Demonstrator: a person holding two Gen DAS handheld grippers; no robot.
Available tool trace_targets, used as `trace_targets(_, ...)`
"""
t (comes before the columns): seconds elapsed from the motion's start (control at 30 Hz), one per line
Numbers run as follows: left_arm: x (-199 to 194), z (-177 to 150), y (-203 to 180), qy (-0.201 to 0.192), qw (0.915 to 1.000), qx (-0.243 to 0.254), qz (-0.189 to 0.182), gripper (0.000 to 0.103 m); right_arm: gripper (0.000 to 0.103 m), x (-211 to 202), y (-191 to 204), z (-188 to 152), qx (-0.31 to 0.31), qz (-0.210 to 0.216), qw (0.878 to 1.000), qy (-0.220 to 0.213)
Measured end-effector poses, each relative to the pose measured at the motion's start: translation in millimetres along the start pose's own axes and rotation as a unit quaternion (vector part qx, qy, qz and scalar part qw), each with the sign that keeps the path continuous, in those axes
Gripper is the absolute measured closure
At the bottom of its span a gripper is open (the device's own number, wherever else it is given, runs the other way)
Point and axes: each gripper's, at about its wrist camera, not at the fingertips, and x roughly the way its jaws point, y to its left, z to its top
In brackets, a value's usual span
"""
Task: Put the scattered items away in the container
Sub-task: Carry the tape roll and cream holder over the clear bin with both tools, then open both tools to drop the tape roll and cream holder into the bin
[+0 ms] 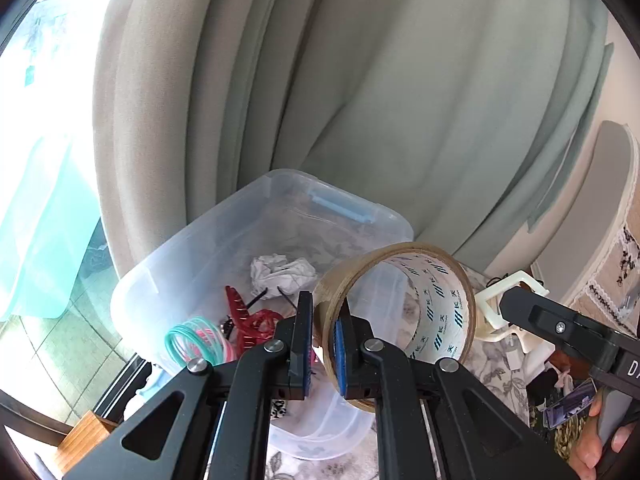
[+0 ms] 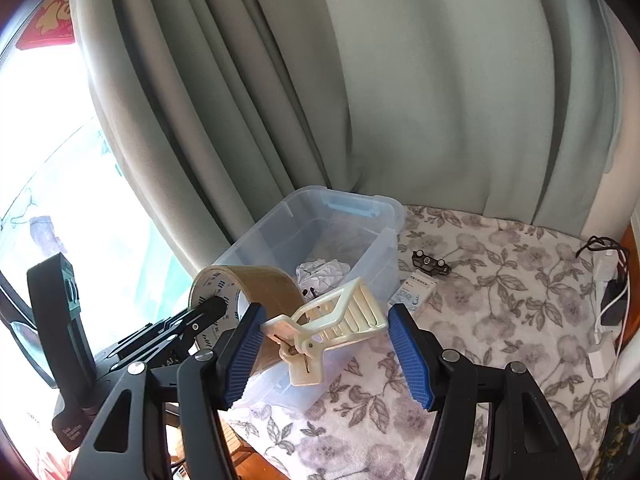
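Brown packing tape roll (image 1: 400,308) sits pinched by its wall in my left hand-held gripper (image 1: 323,344), raised above the near corner of the clear container (image 1: 256,224). My right hand-held gripper (image 2: 326,340) clamps a cream plastic clip (image 2: 332,320) just beside it. Paper, hair ties and a red claw already lie inside. I judge this the carry-and-drop step: next I need both loads over the opening, then release. A black item (image 2: 430,263) and small box (image 2: 414,291) remain on the floral bed cover (image 2: 500,280).
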Motion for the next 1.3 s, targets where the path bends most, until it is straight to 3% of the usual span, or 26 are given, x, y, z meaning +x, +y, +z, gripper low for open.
trace_targets(0.63,27,5,57,0.044,0.9961,-0.044,0.062,0.093,0.037,79,52,-2,-0.063,0.032,0.994,0.079)
trace_targets(1.0,46,-2,66,0.078,0.9930,-0.058,0.067,0.078,0.037,100,50,-9,-0.063,0.023,0.992,0.106)
trace_targets(1.1,47,-1,64,0.078,0.9933,-0.057,0.062,0.073,0.036,103,49,-10,-0.062,0.020,0.992,0.109)
trace_targets(1.17,46,-1,63,0.077,0.9936,-0.055,0.062,0.064,0.036,103,48,-10,-0.060,0.019,0.992,0.110)
trace_targets(1.3,56,2,63,0.083,0.9931,-0.052,0.063,0.061,0.036,103,48,-10,-0.059,0.018,0.992,0.110)
